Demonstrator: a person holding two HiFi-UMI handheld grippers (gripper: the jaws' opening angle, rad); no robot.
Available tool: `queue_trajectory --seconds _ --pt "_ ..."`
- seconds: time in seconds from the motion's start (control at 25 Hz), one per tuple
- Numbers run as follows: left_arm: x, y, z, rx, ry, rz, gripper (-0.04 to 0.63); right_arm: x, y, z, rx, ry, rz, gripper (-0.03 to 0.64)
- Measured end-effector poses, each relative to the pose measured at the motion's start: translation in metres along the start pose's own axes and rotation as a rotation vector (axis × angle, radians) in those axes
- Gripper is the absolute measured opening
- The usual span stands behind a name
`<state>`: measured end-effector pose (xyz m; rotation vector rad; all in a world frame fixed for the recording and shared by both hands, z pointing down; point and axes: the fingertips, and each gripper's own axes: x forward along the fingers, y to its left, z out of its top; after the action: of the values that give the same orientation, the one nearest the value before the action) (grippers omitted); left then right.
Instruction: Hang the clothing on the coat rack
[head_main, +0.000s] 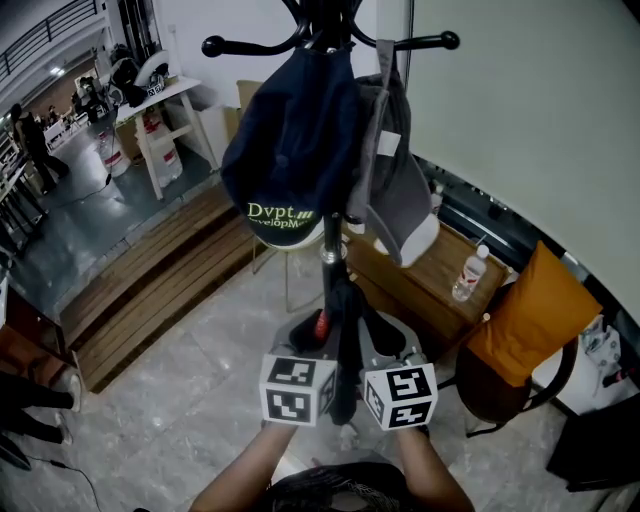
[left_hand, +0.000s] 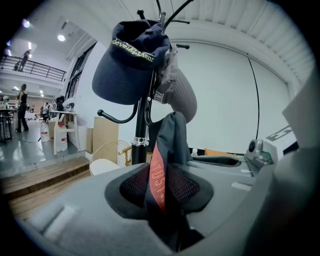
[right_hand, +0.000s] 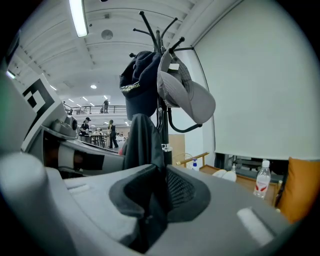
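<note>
Both grippers low, in front of the rack (head_main: 331, 262) pole, close side by side.
- Left gripper (left_hand: 159, 192): jaws clamped on a dark garment (left_hand: 171, 134) with a red strip.
- Right gripper (right_hand: 152, 195): jaws closed on the same garment, which rises in a fold between them.
- The garment is bunched against the pole, below the caps and not on any hook.
- Navy cap (head_main: 290, 140) and grey cap (head_main: 395, 190) already hang from the rack's top.
- The knobbed arms (head_main: 225, 45) out to either side of the top look bare, as does a lower curved hook (left_hand: 119, 118).

Judgement:
- Keep both grips firm and lift together so the fabric stays spread.
- Aim for a bare hook away from the caps.
- Drape a fold well over the tip before letting go.
- Risk: brushing a cap off on the way up.
</note>
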<state>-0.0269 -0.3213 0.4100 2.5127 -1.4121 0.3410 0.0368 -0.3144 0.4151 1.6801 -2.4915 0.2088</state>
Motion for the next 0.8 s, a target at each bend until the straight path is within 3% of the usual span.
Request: queue_trajectory --seconds 0.8 --pt "-0.04 -0.016 0.0 0.006 -0.035 -0.04 0.089 -0.039 0.036 0.023 -0.024 -0.074 0.003 0.051"
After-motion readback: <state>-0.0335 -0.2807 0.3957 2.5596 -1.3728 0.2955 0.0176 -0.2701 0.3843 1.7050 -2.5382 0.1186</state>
